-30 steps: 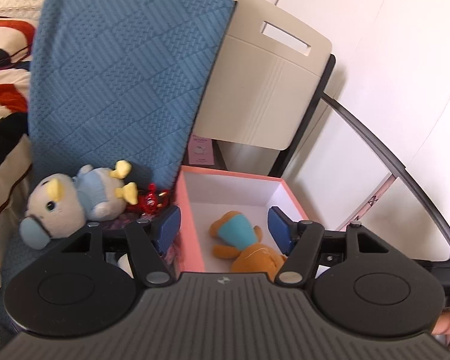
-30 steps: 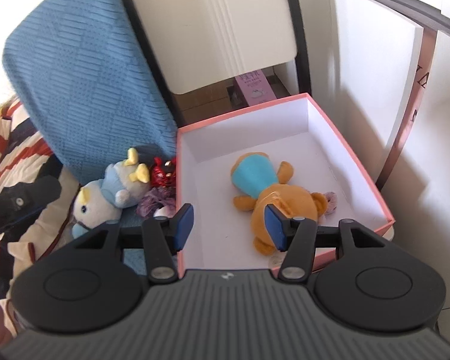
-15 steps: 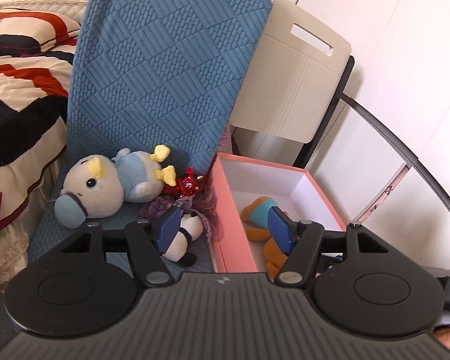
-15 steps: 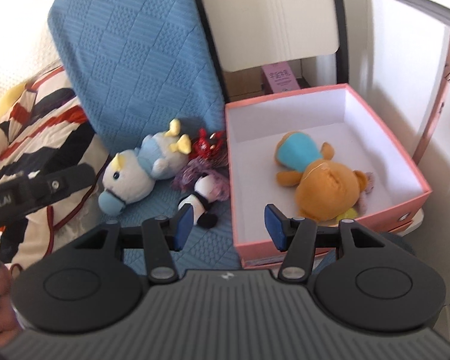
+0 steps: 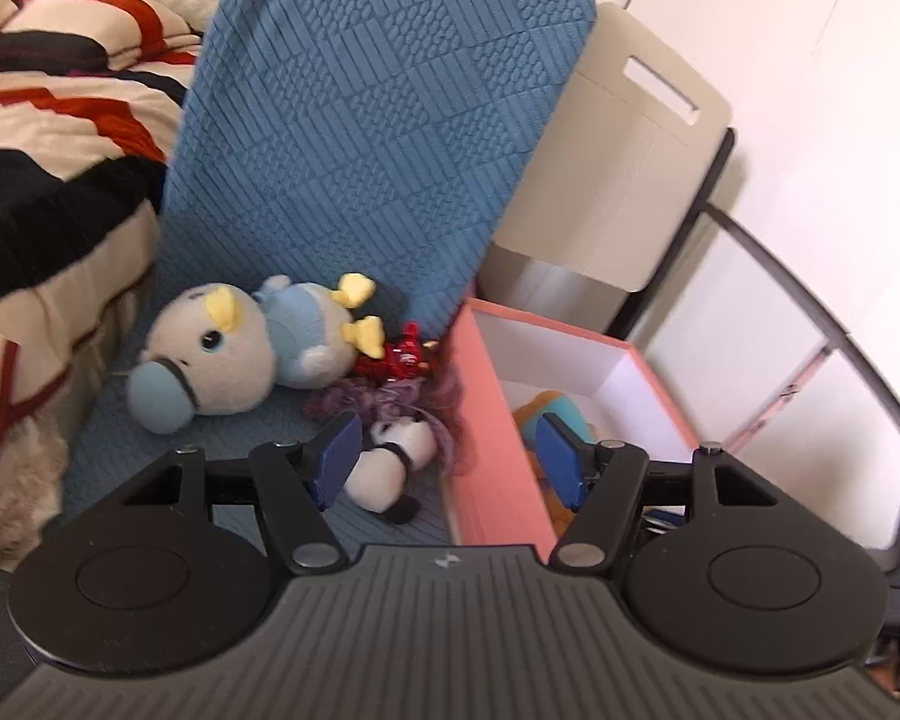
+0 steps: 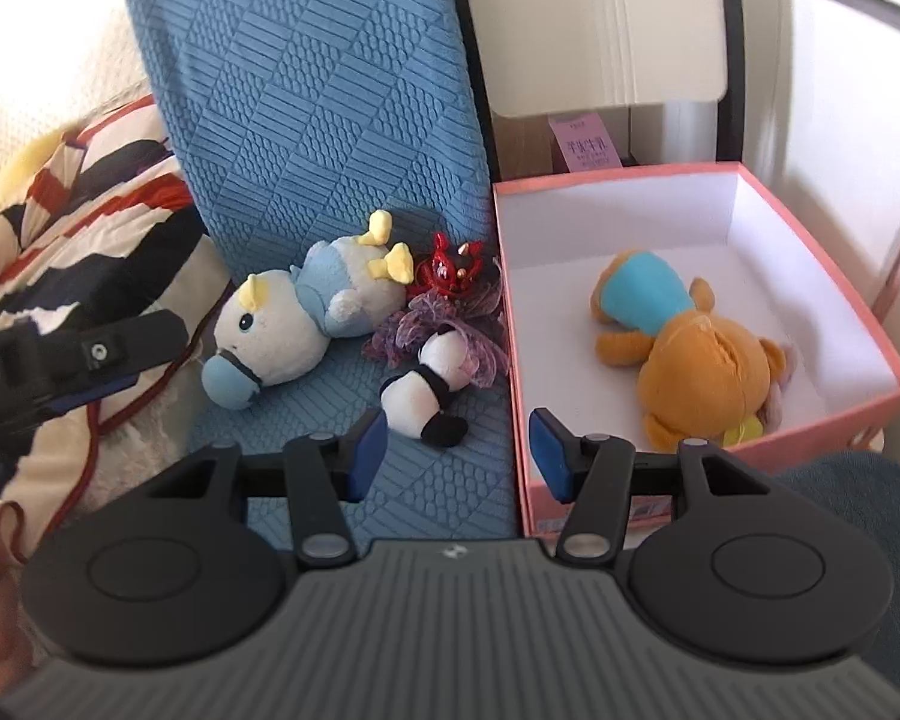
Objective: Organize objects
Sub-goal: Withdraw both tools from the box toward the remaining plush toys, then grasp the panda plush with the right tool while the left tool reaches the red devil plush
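The left gripper (image 5: pixel 447 456) has its two blue pads wide apart and holds nothing. The right gripper (image 6: pixel 455 447) is wide too, and it is empty. The toys lie on a blue seat (image 6: pixel 450 480) with a bumpy cover. A pink box (image 6: pixel 822 414) with white inside stands at the right edge of the seat, touching it. In the box lies an orange teddy (image 6: pixel 696 354) in a light blue shirt. Something small, yellow and pink, peeks out from under the teddy, but it is too hidden to tell what it is. In the left view the box wall and one blue pad cover most of the teddy. On the seat, near the back, lies a big white and blue bird toy (image 6: pixel 294 324) with yellow feet. Next to its feet sits a little red toy (image 6: pixel 450 267), too small to make out well. A fuzzy purple thing (image 6: pixel 432 324) lies just beside the box wall, and a small panda (image 6: pixel 426 390) lies partly on it, nearer the front edge. In the left view one blue pad hides part of the panda (image 5: pixel 390 468). A striped blanket (image 5: pixel 48 120) lies past the left edge of the seat. In the right view the left gripper shows only as a dark piece at the left, cut off by the picture's side.
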Motion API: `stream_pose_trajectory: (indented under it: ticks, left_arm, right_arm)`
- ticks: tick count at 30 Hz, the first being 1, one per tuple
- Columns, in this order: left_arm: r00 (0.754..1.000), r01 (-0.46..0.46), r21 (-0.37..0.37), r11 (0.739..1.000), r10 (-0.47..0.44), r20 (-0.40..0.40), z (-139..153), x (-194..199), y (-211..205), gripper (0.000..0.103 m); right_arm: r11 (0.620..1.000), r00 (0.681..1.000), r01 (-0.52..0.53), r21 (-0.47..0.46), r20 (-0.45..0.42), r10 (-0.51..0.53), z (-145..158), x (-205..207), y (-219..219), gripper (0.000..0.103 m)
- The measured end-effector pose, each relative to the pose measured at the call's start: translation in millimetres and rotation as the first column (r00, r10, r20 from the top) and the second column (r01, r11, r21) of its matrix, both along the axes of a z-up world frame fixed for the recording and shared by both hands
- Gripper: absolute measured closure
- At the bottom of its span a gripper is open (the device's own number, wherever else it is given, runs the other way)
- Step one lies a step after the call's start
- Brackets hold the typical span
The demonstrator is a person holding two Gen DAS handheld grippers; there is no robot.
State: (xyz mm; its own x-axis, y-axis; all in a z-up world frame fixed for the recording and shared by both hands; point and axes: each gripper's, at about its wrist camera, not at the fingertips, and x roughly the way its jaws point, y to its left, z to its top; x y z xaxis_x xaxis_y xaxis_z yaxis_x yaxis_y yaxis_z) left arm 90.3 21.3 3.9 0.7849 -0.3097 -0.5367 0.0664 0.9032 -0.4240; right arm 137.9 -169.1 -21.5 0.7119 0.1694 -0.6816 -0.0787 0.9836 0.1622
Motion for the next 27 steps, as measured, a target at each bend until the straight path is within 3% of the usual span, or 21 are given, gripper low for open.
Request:
stream_pose_trajectory:
  ticks: [3,6,11,20,24,27]
  left_arm:
    - [0.999,-0.036,0.038,0.999,0.037,-0.021,-8,0,1,0.033]
    - [0.998,-0.056,0.068,0.996,0.058,-0.03,-14,3,3,0.033]
    - [0.996,-0.075,0.082,0.994,0.079,-0.042,-24,15,8,0.03]
    - [0.994,-0.059,0.068,0.996,0.065,-0.089,-64,45,25,0.03]
    - [0.991,-0.062,0.041,0.997,0.066,-0.118,-79,66,33,0.03]
    - [0.992,-0.061,0.038,0.997,0.065,-0.11,-86,81,35,0.03]
  right_arm:
    - [1.0,1.0,-0.008,0.009,0.004,0.008,-6,5,0,0.036]
    - [0.998,1.0,-0.015,0.053,-0.024,0.016,-15,14,-1,0.036]
    - [0.998,0.999,-0.036,0.046,-0.022,0.037,-30,23,6,0.036]
    - [0.996,0.996,-0.087,0.038,-0.025,0.088,-57,43,25,0.035]
    - [0.994,0.994,-0.102,0.026,-0.039,0.103,-69,54,33,0.02]
    - [0.992,0.991,-0.121,0.038,-0.052,0.123,-76,62,40,0.02]
